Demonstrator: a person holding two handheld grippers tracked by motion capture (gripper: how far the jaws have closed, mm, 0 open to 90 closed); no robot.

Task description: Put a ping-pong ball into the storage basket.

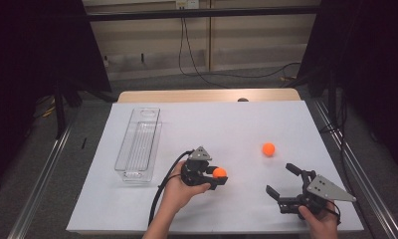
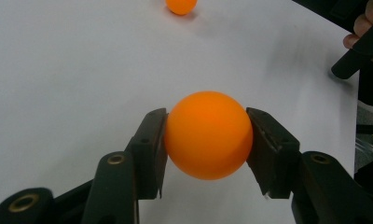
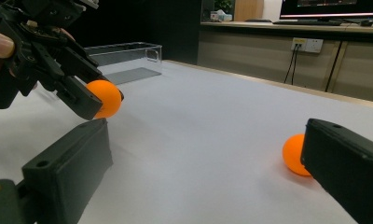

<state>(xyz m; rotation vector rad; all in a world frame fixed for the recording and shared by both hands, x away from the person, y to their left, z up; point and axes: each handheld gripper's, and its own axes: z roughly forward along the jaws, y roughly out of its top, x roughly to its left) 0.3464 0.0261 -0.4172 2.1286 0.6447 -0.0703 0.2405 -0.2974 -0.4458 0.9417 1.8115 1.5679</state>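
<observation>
An orange ball (image 1: 219,173) (image 2: 208,135) is pinched between the two black jaws of my left gripper (image 1: 217,178) (image 2: 207,122), which is shut on it just above the white table. From the right gripper view the same held ball (image 3: 105,98) hangs at the left, in front of a hand. A second orange ball (image 1: 268,149) (image 2: 181,4) (image 3: 293,155) lies loose on the table, farther back and to the right. Near the front right edge, my right gripper (image 1: 282,180) (image 3: 205,140) stands open with nothing between its jaws; the loose ball sits beyond its right jaw.
A long clear plastic bin (image 1: 137,144) (image 3: 124,53) stands empty at the table's left. The white sheet (image 1: 227,124) covers a wooden table. Black curtains, floor cables and metal rails surround the table.
</observation>
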